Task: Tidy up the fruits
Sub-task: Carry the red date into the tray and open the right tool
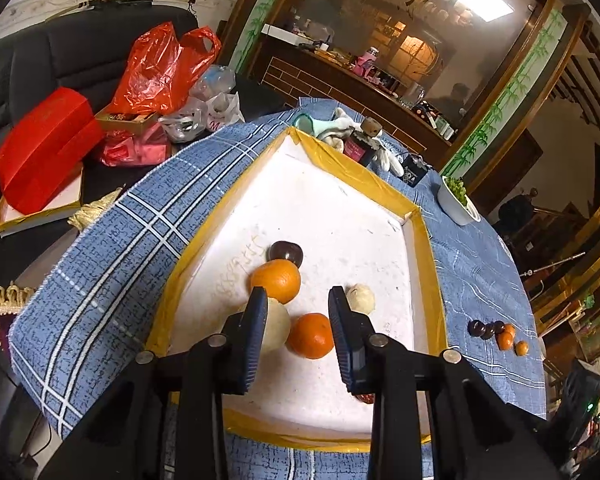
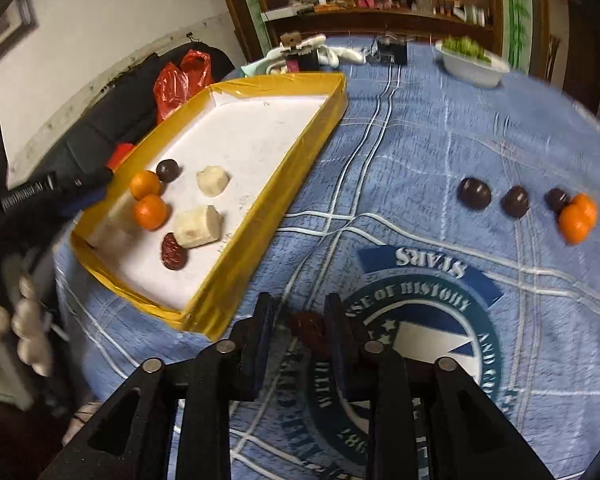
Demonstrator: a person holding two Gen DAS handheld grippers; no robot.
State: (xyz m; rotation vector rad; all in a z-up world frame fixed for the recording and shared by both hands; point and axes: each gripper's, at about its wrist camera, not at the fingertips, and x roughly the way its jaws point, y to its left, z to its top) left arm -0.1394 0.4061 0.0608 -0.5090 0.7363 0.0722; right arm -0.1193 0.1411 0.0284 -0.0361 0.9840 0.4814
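Note:
A yellow-rimmed white tray (image 1: 364,176) holds two small oranges (image 1: 310,336), banana pieces (image 1: 362,298), a dark round fruit (image 1: 286,251) and a red date (image 2: 174,252). My left gripper (image 1: 299,292) hangs low over the oranges, its jaws close together with nothing pressed between them. On the blue cloth to the right of the tray (image 2: 300,148), my right gripper (image 2: 299,299) is open. A second red date (image 2: 310,330) sits between its jaws, against the right finger. Further right lies a row of three dark fruits (image 2: 515,201) and some oranges (image 2: 577,218).
At the table's far edge stand a white bowl of greens (image 2: 474,62), a plush toy (image 1: 384,152) and a small dark box (image 1: 414,172). Red bags (image 1: 156,72) and a red box (image 1: 44,148) lie on the dark sofa beyond. A person's hand (image 2: 28,336) shows at the left edge.

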